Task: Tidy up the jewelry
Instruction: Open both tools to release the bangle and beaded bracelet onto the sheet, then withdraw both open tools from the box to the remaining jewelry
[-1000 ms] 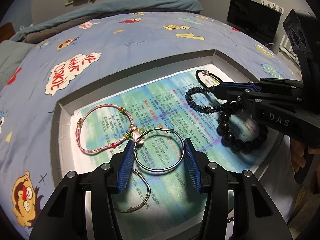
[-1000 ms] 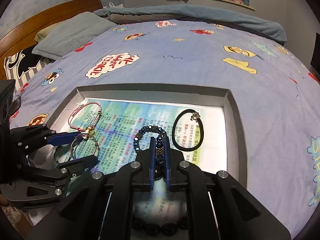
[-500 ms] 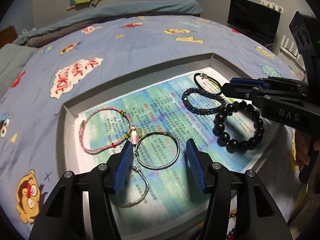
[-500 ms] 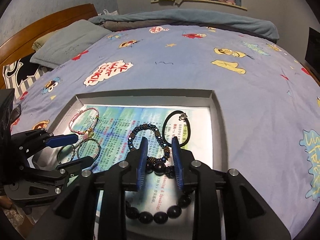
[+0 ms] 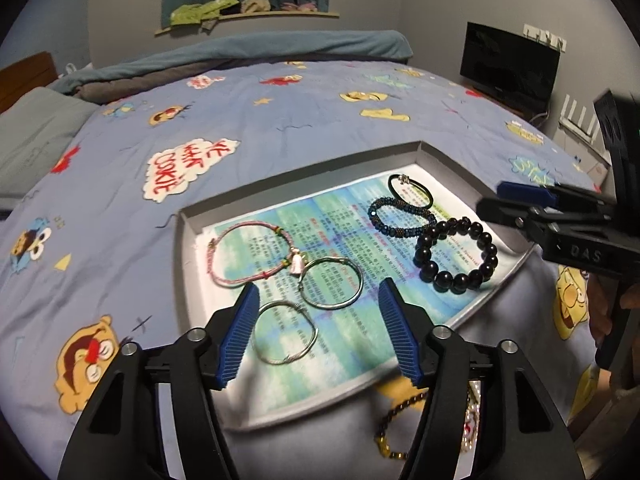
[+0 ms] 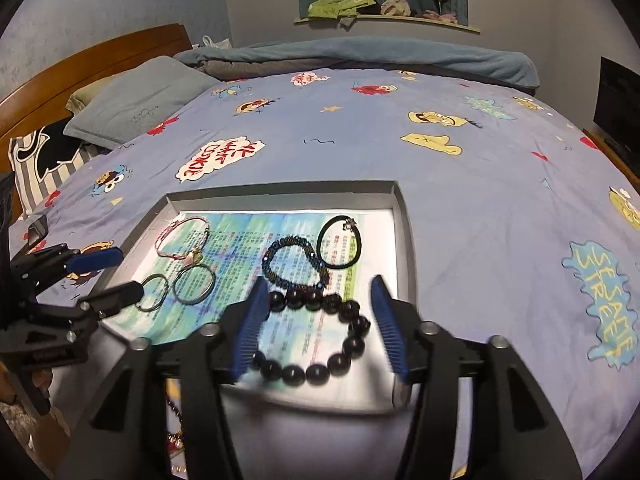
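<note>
A grey tray (image 5: pixel 304 168) lined with printed paper lies on the bed. On the paper are a pink cord bracelet (image 5: pixel 297 267), two silver bangles (image 5: pixel 332 307), a blue beaded bracelet (image 5: pixel 400 233), a black cord bracelet (image 5: pixel 430 196) and a black bead bracelet (image 5: pixel 443 279). My left gripper (image 5: pixel 319 292) hovers above the bangles. Its jaws are opening and touch nothing. My right gripper (image 6: pixel 320 292) hangs over the black bead bracelet (image 6: pixel 316 374). Its jaws are opening too, and the bracelet lies free on the paper between them.
A gold and dark bead chain (image 5: pixel 394 420) lies on the blue cartoon bedspread (image 5: pixel 280 120) just in front of the tray. A grey pillow (image 6: pixel 140 96) and wooden headboard (image 6: pixel 92 56) are at the far left. A dark screen (image 5: pixel 508 68) stands at the right.
My right gripper has gone from shut on the bead bracelets to wide open, leaving the black bead bracelet on the paper. Both grippers have drawn back and up, and the left one spread wider.
</note>
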The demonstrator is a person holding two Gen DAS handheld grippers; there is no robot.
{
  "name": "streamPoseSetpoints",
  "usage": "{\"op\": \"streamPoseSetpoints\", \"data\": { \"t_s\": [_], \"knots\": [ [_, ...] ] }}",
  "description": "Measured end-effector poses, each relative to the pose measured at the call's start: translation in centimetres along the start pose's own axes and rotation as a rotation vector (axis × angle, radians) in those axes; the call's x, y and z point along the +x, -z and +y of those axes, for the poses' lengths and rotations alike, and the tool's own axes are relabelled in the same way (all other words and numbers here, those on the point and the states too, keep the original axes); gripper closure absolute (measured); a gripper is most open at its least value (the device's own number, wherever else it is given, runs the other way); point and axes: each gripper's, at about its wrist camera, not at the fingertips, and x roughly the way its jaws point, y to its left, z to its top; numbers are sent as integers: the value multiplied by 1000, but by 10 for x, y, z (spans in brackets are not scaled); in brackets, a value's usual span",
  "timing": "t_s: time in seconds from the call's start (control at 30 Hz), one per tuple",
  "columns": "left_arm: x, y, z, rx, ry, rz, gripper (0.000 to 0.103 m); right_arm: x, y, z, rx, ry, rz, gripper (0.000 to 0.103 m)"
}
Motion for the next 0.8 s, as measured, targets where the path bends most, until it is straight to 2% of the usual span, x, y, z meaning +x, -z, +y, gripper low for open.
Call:
{"op": "streamPoseSetpoints", "data": {
  "t_s": [0.03, 0.27, 0.43, 0.6, 0.8],
  "knots": [
    [-4, 2, 2, -7, -2, -8, 29, -4, 2, 0, 1, -2, -5, 37],
    [-21, 14, 10, -52, -1, -22, 22, -28, 15, 1, -15, 22, -40, 5],
    [-40, 22, 14, -82, -5, -47, 11, -43, 21, -6, 11, 63, -68, 5],
    [-58, 36, 16, -81, -33, -76, 9, -58, 31, -14, 34, 91, -93, 5],
    [-70, 59, 18, -100, -37, -70, 8, -70, 49, -11, 20, 112, -102, 5]
  ]
}}
